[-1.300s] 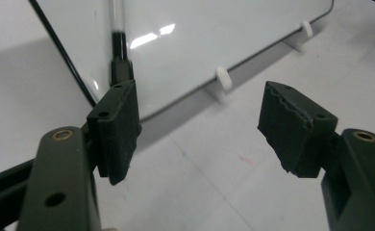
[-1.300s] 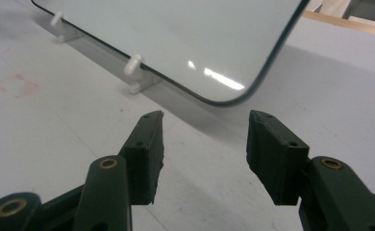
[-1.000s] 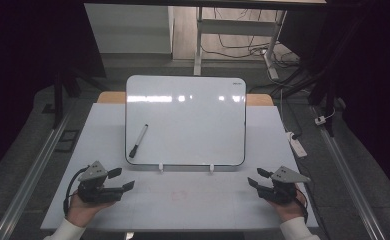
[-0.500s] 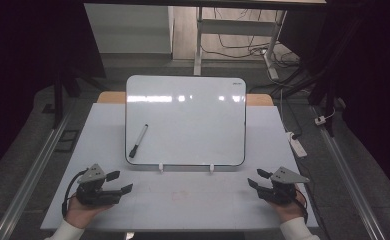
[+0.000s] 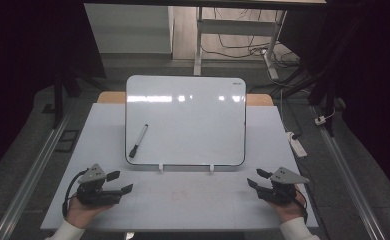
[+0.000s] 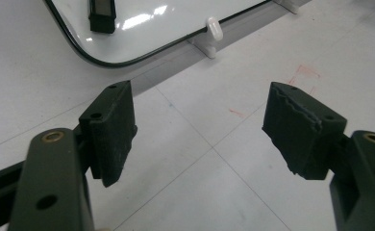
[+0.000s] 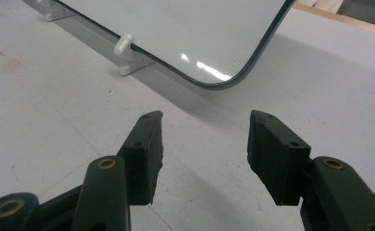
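A white board [image 5: 185,120] lies tilted on the white table [image 5: 183,205], propped by two small white clips [image 5: 160,167]. A black-capped white marker [image 5: 138,140] rests on the board's left side; its black cap end [image 6: 101,14] peeks in at the top of the left gripper view. My left gripper [image 5: 119,182] sits at the table's front left, held in a hand, jaws open and empty [image 6: 197,130]. My right gripper [image 5: 257,178] sits at the front right, also open with nothing between its jaws [image 7: 205,144], facing the board's lower right corner [image 7: 233,79].
Faint red marks [image 5: 178,194] stain the table between the grippers. A white power strip [image 5: 297,145] lies on the floor to the right. Metal rails run along both sides of the table, and desk legs with cables stand beyond the far edge.
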